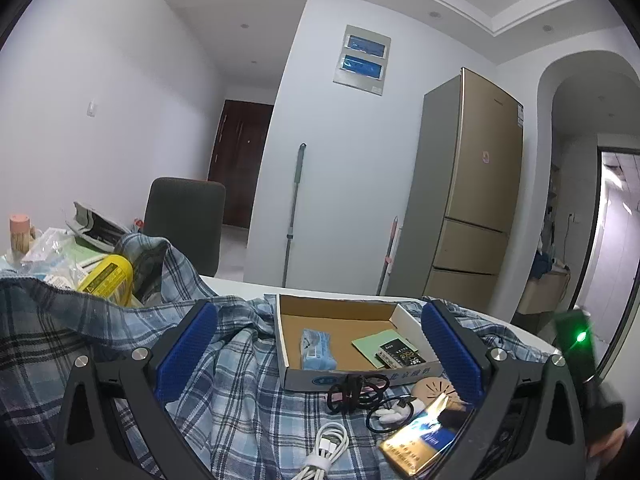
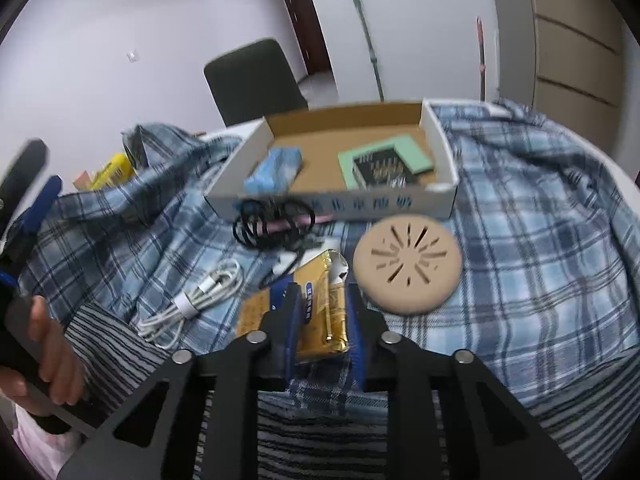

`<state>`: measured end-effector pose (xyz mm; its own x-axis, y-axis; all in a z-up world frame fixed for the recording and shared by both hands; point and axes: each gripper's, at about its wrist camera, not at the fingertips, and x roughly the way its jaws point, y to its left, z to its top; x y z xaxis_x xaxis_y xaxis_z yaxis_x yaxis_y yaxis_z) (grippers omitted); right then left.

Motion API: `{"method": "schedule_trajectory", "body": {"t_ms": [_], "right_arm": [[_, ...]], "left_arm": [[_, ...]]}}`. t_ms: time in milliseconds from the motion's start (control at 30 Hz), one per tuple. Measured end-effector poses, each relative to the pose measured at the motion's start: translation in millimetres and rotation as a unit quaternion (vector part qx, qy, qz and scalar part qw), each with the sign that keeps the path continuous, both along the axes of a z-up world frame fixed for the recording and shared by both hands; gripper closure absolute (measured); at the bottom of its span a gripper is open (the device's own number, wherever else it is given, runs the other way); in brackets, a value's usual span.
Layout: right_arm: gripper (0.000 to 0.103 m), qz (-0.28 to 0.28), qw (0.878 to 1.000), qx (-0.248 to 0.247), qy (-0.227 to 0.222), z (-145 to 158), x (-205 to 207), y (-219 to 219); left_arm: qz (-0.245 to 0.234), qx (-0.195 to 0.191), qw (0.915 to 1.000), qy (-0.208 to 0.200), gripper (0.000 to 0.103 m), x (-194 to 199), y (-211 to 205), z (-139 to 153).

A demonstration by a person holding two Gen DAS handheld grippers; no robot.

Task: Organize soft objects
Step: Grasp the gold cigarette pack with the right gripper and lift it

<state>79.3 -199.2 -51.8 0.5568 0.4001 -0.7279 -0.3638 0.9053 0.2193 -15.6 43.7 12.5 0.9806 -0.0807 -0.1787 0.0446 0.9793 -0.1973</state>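
Observation:
My right gripper (image 2: 324, 294) points down at the plaid cloth (image 2: 520, 240) and is shut on a shiny gold and blue packet (image 2: 322, 320), its blue pads pressing both long sides. My left gripper (image 1: 320, 312) hangs open over the cloth, facing the cardboard tray (image 1: 288, 364), with nothing between its pads. The tray holds a blue tissue pack (image 1: 316, 348), a green card (image 1: 374, 342) and a small black box (image 1: 400, 354). In front of the tray lie black hair ties (image 2: 272, 226), a coiled white cable (image 2: 200, 296) and a beige slotted disc (image 2: 408, 268).
A yellow bottle (image 1: 108, 280) and a pile of packets (image 1: 52, 252) sit at the table's left end. A dark chair (image 1: 184, 220) stands behind the table. A hand (image 2: 48, 348) and a striped sleeve (image 2: 108, 344) are at the lower left of the right wrist view.

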Motion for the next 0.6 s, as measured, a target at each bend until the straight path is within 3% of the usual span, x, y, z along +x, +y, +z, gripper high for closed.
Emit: {"method": "schedule_trajectory", "body": {"t_ms": [300,400,500,600], "right_arm": [[0.091,-0.01,0.994,-0.062,-0.089,42,-16,3],[0.091,-0.007,0.994,-0.073,-0.086,38,-16,5],[0.091,0.014,0.996,-0.068,-0.055,25,-13,7],[0.09,0.015,0.996,-0.064,-0.06,21,-14,10]], "left_arm": [[0.006,0.003,1.0,-0.003,0.0,-2,-1,0],[0.009,-0.001,1.0,-0.003,0.0,-2,1,0],[0.012,-0.003,0.9999,-0.003,0.0,-3,3,0],[0.014,-0.007,0.9999,-0.002,0.0,-3,4,0]]}}
